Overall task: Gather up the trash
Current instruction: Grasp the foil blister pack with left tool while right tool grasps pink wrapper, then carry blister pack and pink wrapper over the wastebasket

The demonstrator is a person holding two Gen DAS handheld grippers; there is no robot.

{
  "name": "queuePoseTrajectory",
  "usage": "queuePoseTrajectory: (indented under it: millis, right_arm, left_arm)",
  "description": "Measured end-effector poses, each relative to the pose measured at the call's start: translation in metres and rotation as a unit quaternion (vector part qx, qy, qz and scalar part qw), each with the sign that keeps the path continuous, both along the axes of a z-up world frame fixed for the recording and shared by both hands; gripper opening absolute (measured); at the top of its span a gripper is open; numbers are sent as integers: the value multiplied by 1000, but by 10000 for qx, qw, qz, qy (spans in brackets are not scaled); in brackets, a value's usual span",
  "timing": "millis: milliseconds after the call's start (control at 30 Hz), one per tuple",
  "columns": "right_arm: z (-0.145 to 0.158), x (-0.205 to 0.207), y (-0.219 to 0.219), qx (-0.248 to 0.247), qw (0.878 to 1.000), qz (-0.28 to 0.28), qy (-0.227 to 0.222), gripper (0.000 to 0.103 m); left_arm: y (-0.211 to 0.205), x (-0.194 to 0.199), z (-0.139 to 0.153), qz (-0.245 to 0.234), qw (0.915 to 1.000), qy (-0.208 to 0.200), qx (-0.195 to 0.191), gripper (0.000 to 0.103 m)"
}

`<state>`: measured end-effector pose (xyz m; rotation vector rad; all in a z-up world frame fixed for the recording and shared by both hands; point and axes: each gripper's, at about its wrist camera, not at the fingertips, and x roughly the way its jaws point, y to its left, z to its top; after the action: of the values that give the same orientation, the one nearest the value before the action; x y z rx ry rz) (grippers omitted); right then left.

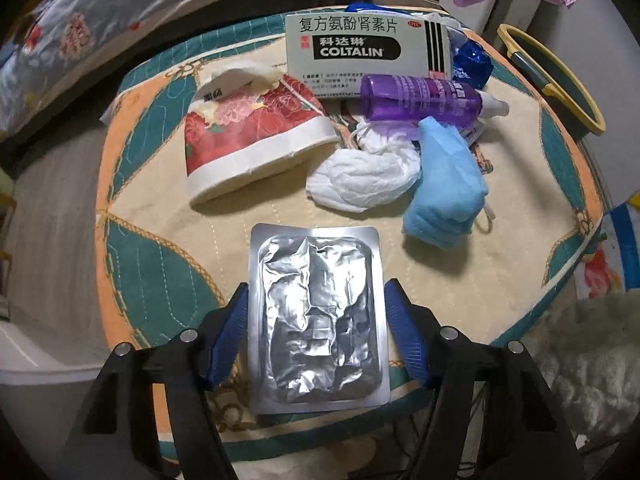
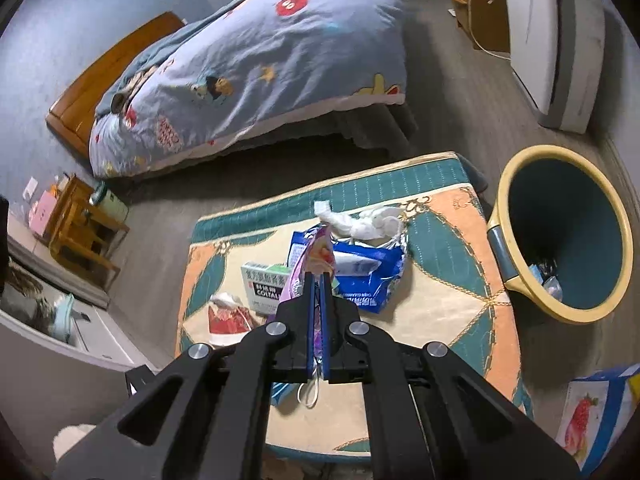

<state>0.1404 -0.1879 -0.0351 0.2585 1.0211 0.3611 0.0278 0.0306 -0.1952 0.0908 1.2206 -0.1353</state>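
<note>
The silver foil blister sheet (image 1: 318, 320) lies flat on the near part of the quilted cushion top (image 1: 160, 240), between the blue pads of the left gripper (image 1: 316, 332); the jaws stand spread, one pad at each long edge of the sheet, and whether the pads touch those edges cannot be told; beyond it the rest of the trash spreads across the cushion: a crushed red floral paper cup (image 1: 248, 140) on its side to the left, a crumpled white tissue (image 1: 364, 176) in the middle, a folded blue face mask (image 1: 444, 188) to the right, a purple spray bottle (image 1: 424, 100) lying across the pile and a grey-green medicine box (image 1: 368, 46) marked COLTALIN behind it; the right gripper (image 2: 319, 280) is pressed together on a pink-purple wrapper (image 2: 316, 256), which sticks up past the fingertips and hangs out below the jaws, held above the cushion; under it in the right wrist view lie a torn blue packet (image 2: 372, 272) and a twisted white tissue (image 2: 372, 222); just beside the cushion's right edge stands the yellow-rimmed teal bin (image 2: 560, 236) with a few scraps at its bottom; farther off are a bed under a blue cartoon duvet (image 2: 260, 60) and a small wooden stool (image 2: 80, 224) on the grey floor.
</note>
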Motion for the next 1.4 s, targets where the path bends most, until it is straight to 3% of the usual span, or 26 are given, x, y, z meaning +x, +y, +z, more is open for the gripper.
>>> queuePoseTrajectory:
  millis: [100,267,500,1000,1400]
  right_arm:
    - [1,2,-8,38,9999,-92,-25,2]
    - [6,2,-21,231,9995,-213,-93,2]
    - [17,0,-43,288,9985,-386,-266,2]
    - [23,6,-108,222,9959,-751,-451,2]
    - [17,12,-179,229,9905,-1275,-454,2]
  left_arm:
    - [1,-1,9,84,9999,-142,20,68]
    - [4,0,42,178,9973,-710,93,68]
    - [-12,13,91,145,9912,-1317,-73,68]
    - [-86,55,132,-510,9836,-1728,-36,68]
    - [-164,80,138,-1128,9767,-1818,-167,68]
